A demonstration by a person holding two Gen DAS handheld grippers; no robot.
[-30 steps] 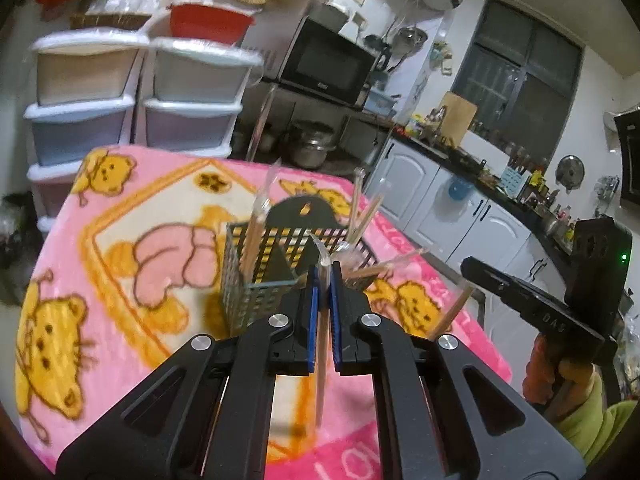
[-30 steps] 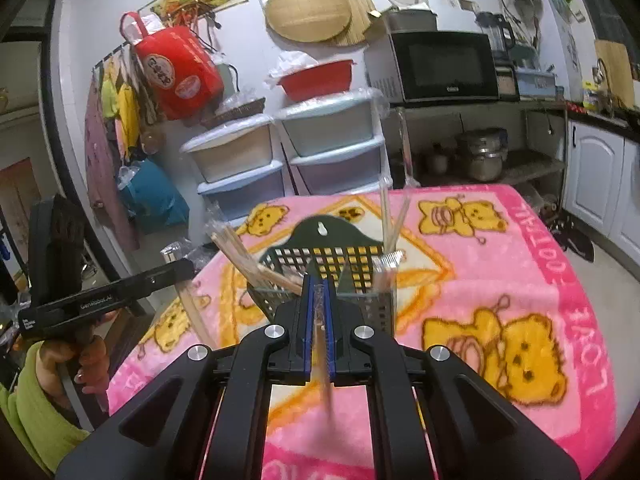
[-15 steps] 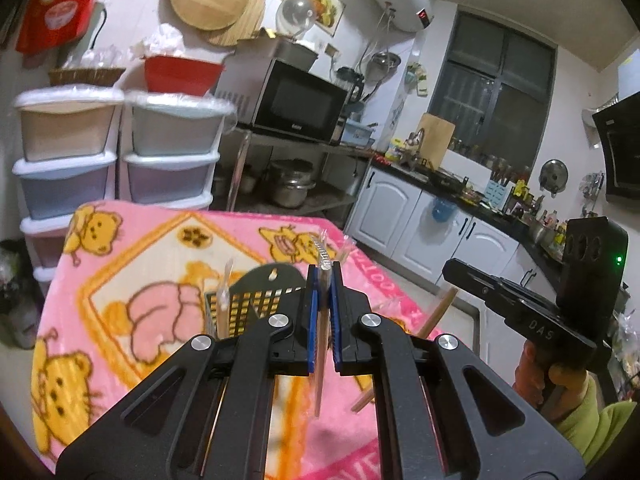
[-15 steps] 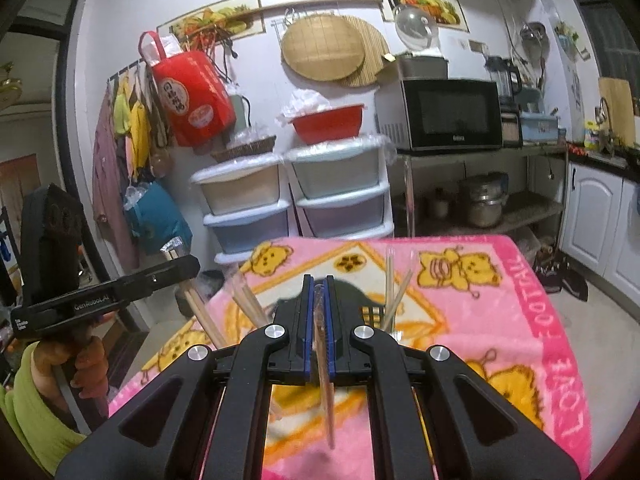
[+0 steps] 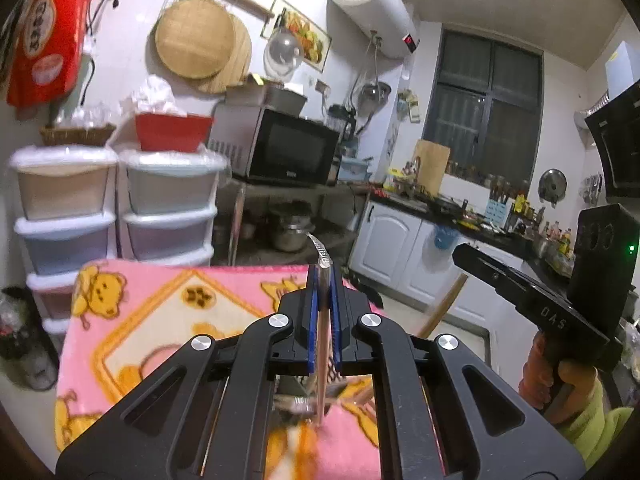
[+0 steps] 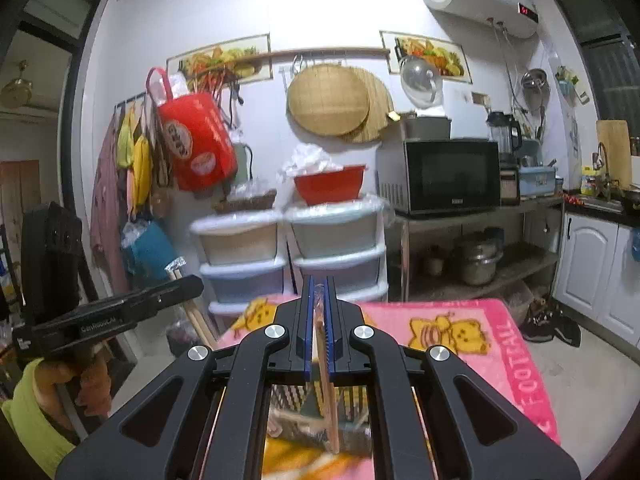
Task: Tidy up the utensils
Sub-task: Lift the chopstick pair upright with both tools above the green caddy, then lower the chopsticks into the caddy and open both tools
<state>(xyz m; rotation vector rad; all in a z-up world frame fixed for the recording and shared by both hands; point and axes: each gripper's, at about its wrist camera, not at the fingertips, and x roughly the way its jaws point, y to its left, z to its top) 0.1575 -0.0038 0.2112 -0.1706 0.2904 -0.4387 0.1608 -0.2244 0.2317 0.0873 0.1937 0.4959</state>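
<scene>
One pink cartoon blanket (image 5: 168, 312), kitchen.

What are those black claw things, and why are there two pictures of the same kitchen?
No robot here: a person holds a black pincher tool in each hand, and each tool carries its own camera looking along its two fingers. That gives two pictures of one kitchen.

In one you look along the left gripper; the right-hand tool shows at the side. The other looks along the right gripper.

Each is squeezed shut on a wrapped chopstick: the left chopstick and the right chopstick.

Below is a table under a pink cartoon blanket. A mesh utensil basket sits on it, partly hidden behind the tool.
</scene>
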